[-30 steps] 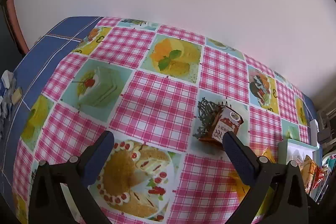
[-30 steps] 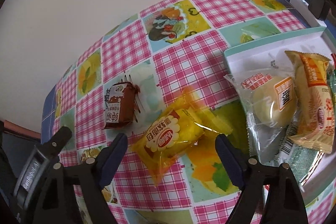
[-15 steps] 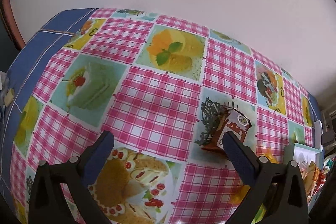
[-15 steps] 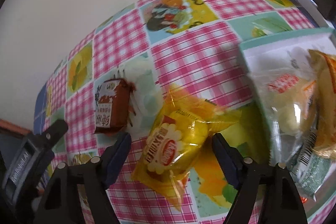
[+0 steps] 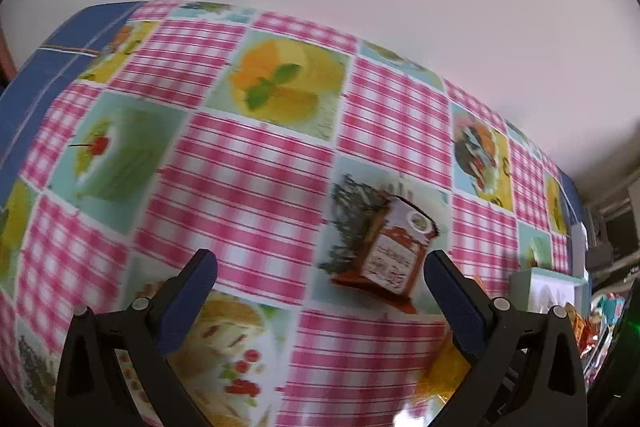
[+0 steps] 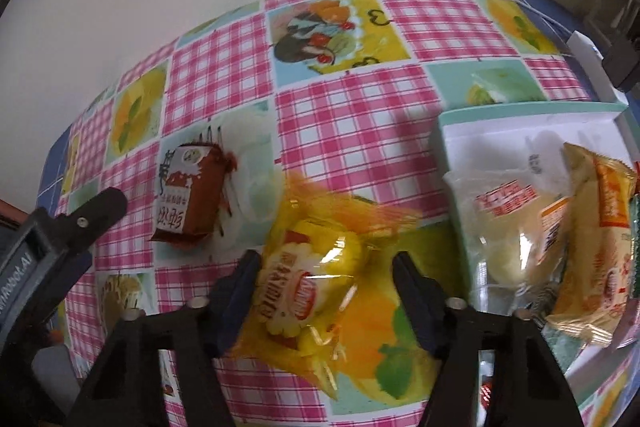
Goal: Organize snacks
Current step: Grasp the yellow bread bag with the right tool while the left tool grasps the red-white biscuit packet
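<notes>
A table [image 6: 352, 131] under a pink-check cloth with dessert pictures, blue border at its edges, stands against a pale wall. On it, left of middle in the right wrist view, lies a brown packet [image 6: 188, 199] [image 5: 390, 255], flat on a pale green square. Just right of it and nearer lies a yellow packet [image 6: 316, 283], close but whether they touch is unclear; in the left wrist view only its corner shows at the near right [image 5: 444, 375]. At the right sits a white box [image 6: 520, 123] [image 5: 548, 283] with a teal rim, holding several packets. The left wrist view is blurred.
</notes>
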Available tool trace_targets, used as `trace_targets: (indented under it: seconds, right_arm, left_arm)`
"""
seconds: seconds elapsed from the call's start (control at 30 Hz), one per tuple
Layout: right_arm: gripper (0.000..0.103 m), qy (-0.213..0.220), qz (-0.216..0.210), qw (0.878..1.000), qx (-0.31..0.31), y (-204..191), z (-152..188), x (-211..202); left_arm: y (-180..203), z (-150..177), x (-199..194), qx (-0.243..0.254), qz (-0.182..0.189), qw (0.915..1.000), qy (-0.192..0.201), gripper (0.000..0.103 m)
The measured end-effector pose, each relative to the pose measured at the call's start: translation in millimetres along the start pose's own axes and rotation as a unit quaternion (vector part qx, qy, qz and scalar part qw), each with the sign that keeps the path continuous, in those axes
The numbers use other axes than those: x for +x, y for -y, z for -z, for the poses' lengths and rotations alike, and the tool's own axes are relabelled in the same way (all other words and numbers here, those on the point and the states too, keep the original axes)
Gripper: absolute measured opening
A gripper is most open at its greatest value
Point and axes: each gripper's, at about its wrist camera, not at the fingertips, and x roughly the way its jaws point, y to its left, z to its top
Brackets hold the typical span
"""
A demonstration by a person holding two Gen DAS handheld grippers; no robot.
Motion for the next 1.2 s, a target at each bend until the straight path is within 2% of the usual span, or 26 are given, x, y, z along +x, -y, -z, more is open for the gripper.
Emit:
trace_targets:
  seconds: [0.17, 0.47, 0.6, 0.7, 0.9, 1.03, 1.2]
  right_arm:
    - [0.053, -0.003, -0.002, 1.000, 0.011, 9.5, -3.6, 0.6]
    - [0.053, -0.003, -0.003, 1.000, 0.011, 13.7, -1.4, -2.1]
    - [0.053, -0.004, 0.000, 1.000, 0.008, 11.6, -1.4, 0.1]
    - [0.053, -0.005, 0.001, 1.000, 0.007, 9.5, -2.4, 2.5]
    - [0.053, -0.008, 0.004, 1.000, -0.002, 7.2, -3.0, 5.4]
    - [0.053, -0.009, 0.004, 1.000, -0.003, 6.3, -2.4, 6.6]
    - [0.053, -0.010, 0.004, 1.000, -0.002, 6.8, -2.0, 6.1]
  left_arm:
    - [18.1, 2.1, 11.1, 0.021, 0.013, 0.9997, -0.008, 0.103]
    - [49.7, 4.1, 28.2, 0.082, 0.002, 0.9967, 0.002, 0.101]
    - [60.5, 5.3, 39.8, 0.101, -0.015, 0.9947, 0.003, 0.088]
    - [66.0, 6.1, 45.9, 0.109, -0.021, 0.9938, 0.004, 0.087]
    - [70.8, 7.0, 53.1, 0.116, -0.029, 0.9928, -0.011, 0.064]
    - [71.8, 6.4, 56.2, 0.119, -0.039, 0.9920, -0.017, 0.044]
    - [69.1, 4.5, 54.2, 0.114, -0.037, 0.9924, -0.028, 0.042]
